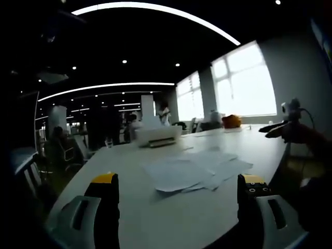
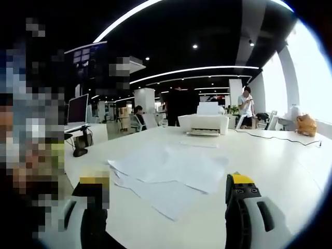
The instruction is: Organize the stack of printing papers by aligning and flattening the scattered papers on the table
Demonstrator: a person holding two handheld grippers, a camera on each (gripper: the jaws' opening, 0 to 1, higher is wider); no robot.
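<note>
Both grippers are hovering low over the near edge of the white table (image 2: pixel 290 155), jaws spread wide apart and gripping nothing. Ahead of the left gripper (image 1: pixel 179 188) the scattered papers (image 1: pixel 194 170) are lying flat on the tabletop, a little beyond its jaw tips and slightly to the right; ahead of the right gripper (image 2: pixel 166 188) the same papers (image 2: pixel 166 174) are sprawling just past its jaws and slightly to the left, so the sheets are sitting between the two grippers. The pile is fanning out crookedly, its long spread running roughly left to right across the table, with corners sticking out at odd angles. Judging by how close the nearest sheet is reaching toward its jaws, the right gripper is looking the nearer of the two. Nothing is standing between either gripper and the sheets. Farther back on the table a white printer (image 2: pixel 203 123) is sitting well clear of the pile, with a single loose sheet (image 2: pixel 198 143) lying just in front of it. An orange bag (image 2: pixel 306 125) is resting at the far right near the windows, and a cable (image 2: pixel 275 137) is trailing across the far tabletop.
</note>
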